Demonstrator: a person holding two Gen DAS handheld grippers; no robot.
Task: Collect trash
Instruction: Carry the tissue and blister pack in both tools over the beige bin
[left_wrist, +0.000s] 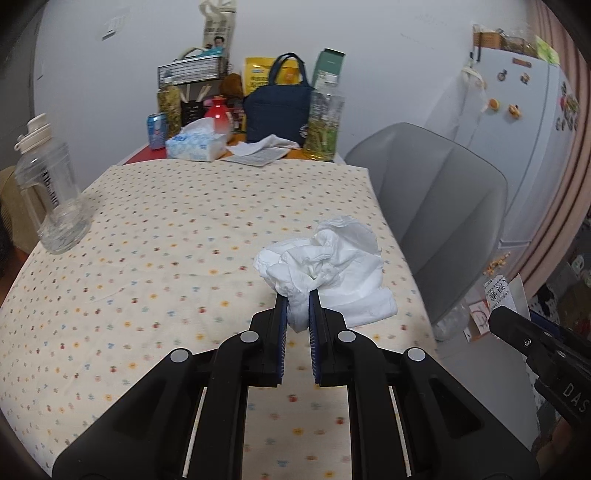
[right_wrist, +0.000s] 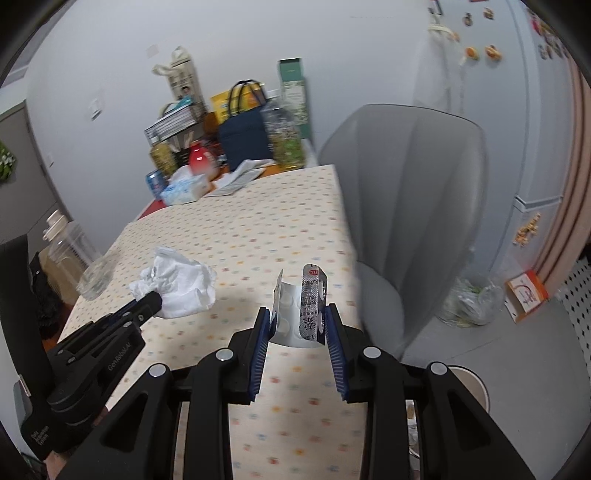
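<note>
Both pieces of trash are already picked up, so the step in hand looks like the carry to a bin. The left gripper (left_wrist: 298, 301) is closed narrow on a crumpled white paper tissue (left_wrist: 328, 266), which bulges out beyond the tips just above the near right part of the cream tabletop with its small coloured dots (left_wrist: 147, 240); whether the tissue's lower edge touches the cloth cannot be told. The right gripper (right_wrist: 297, 317) pinches a bent silver foil blister pack with printed backing (right_wrist: 301, 314) across its width, held up over the near right edge of the tabletop, next to the grey plastic chair (right_wrist: 402, 206).

A round pale rim (right_wrist: 471, 380) shows low on the floor to the near right, partly hidden behind the right gripper; it may be the bin, though its inside cannot be seen. If so, the next move calls for swinging each gripper over that opening, keeping the grip firm until above it, then releasing.
</note>
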